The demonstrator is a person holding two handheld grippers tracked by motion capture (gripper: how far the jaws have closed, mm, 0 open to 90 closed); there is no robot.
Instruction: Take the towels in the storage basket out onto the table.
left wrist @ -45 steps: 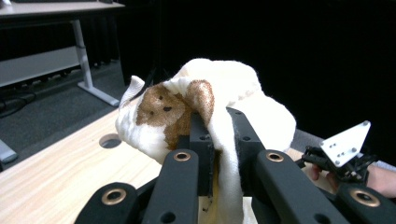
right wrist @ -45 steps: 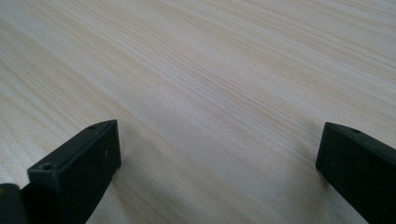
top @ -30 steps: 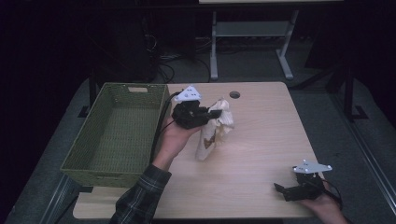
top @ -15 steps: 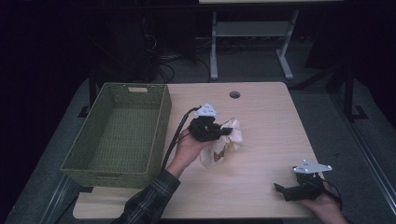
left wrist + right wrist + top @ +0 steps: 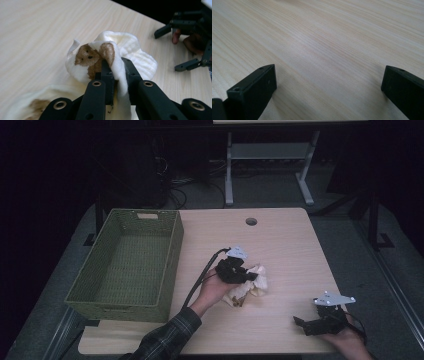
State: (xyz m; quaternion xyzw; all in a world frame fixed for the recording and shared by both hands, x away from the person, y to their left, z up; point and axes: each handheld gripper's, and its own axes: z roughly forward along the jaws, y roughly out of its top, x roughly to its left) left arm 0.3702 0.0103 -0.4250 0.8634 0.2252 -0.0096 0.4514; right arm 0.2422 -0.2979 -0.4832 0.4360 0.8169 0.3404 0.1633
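My left gripper (image 5: 117,75) pinches a fold of the soft, ribbed cream cloth (image 5: 130,50) with brown patches, bunched on the pale wood-grain table (image 5: 290,245). My right gripper (image 5: 329,82) rests wide apart over bare wood. A woven green basket (image 5: 125,265) sits beyond the cloth.

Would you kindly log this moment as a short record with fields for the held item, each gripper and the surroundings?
Held item: crumpled cream cloth with brown patches, lying on the table
Left gripper: jaws shut on a fold of the cloth
Right gripper: jaws wide open, nothing between them, near the table's front right corner
Surface: light wooden table
Nearby: green woven rectangular basket, left of the cloth, nothing inside
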